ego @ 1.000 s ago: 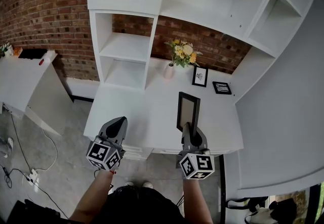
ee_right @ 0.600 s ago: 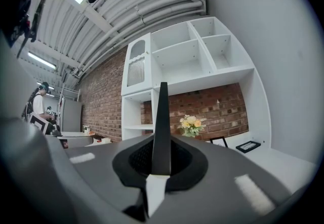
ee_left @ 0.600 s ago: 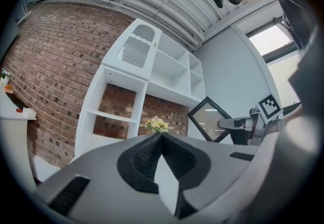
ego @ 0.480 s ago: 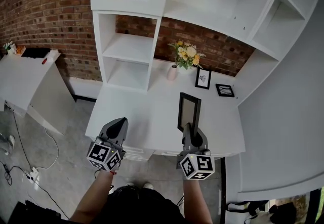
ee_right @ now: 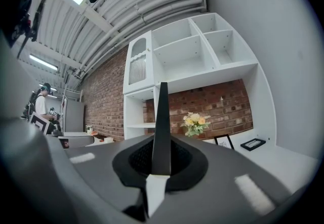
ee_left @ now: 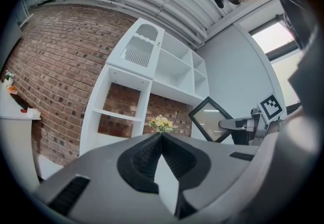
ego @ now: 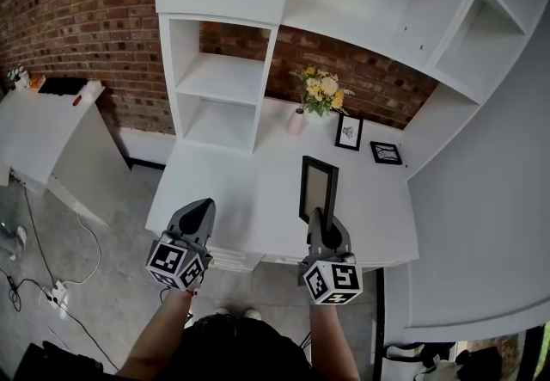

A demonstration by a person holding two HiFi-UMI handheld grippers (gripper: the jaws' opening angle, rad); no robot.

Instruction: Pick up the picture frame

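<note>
Black rectangular picture frame (ego: 319,190) stands upright, clamped in the grey right gripper (ego: 319,223); lift apparently done. Grey left gripper (ego: 198,214) clenched, empty. Next: a steady, level carry.

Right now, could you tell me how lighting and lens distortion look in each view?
Head view: evenly lit and sharp, but the shelves bow. Left gripper view: dark round border, a reflection on the picture frame. Right gripper view: same round border, bright strip light.
</note>
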